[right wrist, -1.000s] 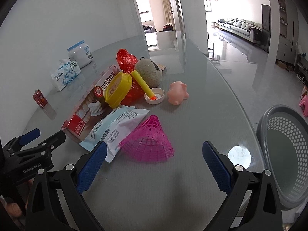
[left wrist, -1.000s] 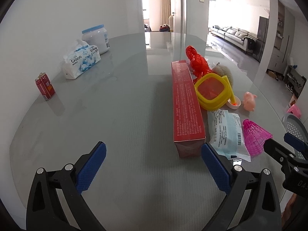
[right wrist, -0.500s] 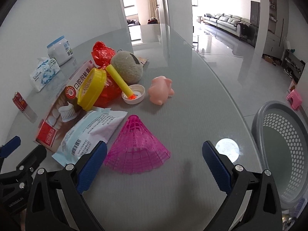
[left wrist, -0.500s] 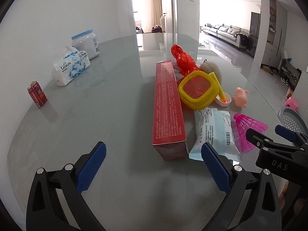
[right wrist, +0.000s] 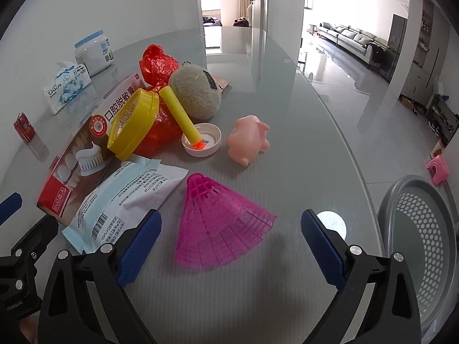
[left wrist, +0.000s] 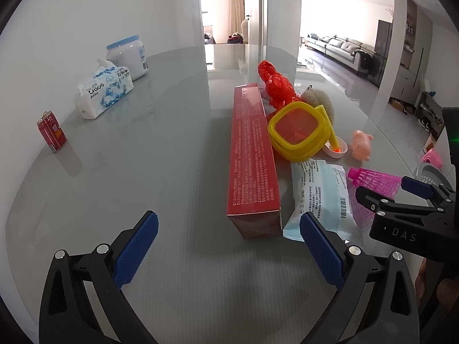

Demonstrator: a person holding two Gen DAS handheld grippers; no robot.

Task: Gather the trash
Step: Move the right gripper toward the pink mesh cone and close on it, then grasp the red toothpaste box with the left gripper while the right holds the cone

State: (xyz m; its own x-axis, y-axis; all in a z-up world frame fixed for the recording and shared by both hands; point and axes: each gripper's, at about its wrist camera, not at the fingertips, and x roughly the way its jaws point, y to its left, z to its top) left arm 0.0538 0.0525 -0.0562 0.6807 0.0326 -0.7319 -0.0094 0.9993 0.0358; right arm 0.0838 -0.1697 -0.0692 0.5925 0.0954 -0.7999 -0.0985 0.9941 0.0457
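Note:
A pile lies on the glass table [left wrist: 160, 154]: a long red toothpaste box [left wrist: 254, 154] [right wrist: 86, 149], a blue-white packet [left wrist: 321, 197] [right wrist: 123, 195], a pink mesh cone [right wrist: 218, 226] [left wrist: 375, 180], a yellow lid [right wrist: 133, 123] [left wrist: 298, 132], red crumpled plastic [right wrist: 156, 63], a yellow stick [right wrist: 179, 114] in a white cap [right wrist: 213, 140]. My left gripper [left wrist: 226, 246] is open, just short of the box's near end. My right gripper [right wrist: 229, 246] is open, with the cone between its fingers.
A grey perforated basket [right wrist: 421, 229] stands on the floor off the table's right edge. A pink pig toy [right wrist: 249, 140] and plush ball [right wrist: 198, 91] sit in the pile. A red can [left wrist: 51, 132], tissue pack [left wrist: 106, 91] and white jar [left wrist: 129, 54] stand at the left.
Both grippers moved forward toward the pile. The cone now sits between the right gripper's fingers, and the red box is closer to the left gripper. Both stay open.

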